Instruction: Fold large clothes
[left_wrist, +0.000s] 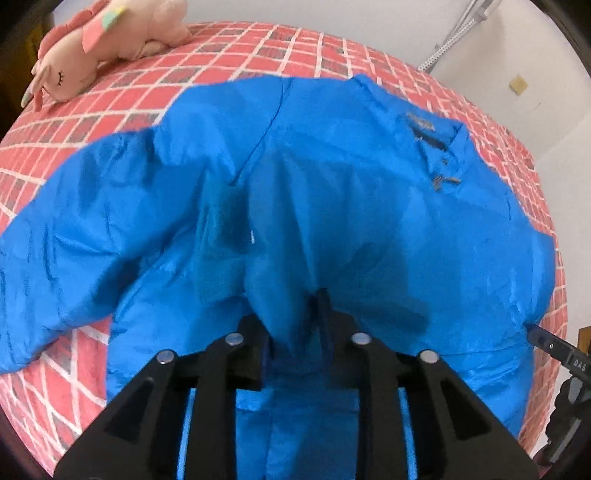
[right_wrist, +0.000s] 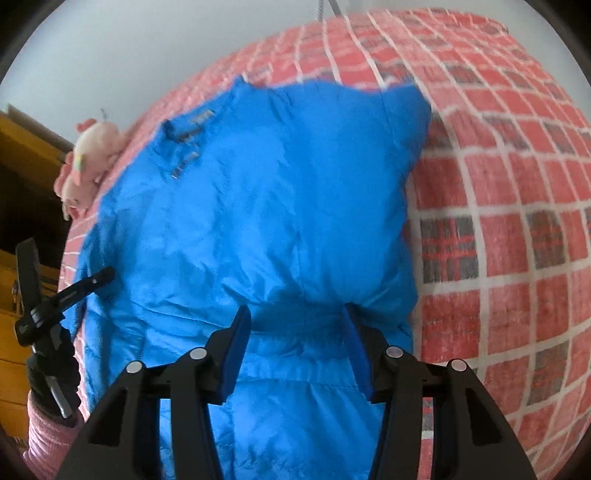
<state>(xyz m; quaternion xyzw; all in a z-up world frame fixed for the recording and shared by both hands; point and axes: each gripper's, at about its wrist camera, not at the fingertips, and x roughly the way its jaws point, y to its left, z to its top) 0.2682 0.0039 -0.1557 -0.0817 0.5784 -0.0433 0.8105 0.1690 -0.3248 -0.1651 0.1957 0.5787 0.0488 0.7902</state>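
A large bright blue padded jacket (left_wrist: 332, 177) lies on a bed with a red brick-pattern cover (left_wrist: 110, 110); one sleeve spreads to the left. My left gripper (left_wrist: 295, 317) is shut on a bunched fold of the jacket's near hem. In the right wrist view the jacket (right_wrist: 258, 203) fills the middle. My right gripper (right_wrist: 297, 317) has its jaws wide apart around the jacket's near hem, with fabric lying between them. The left gripper also shows at the left edge of the right wrist view (right_wrist: 92, 278), touching the jacket's side.
A pink plush toy (left_wrist: 107, 40) lies at the bed's far left corner, also seen in the right wrist view (right_wrist: 92, 158). White walls stand behind the bed. Yellow furniture (right_wrist: 22, 147) stands to the left. Bare bed cover (right_wrist: 498, 221) extends right of the jacket.
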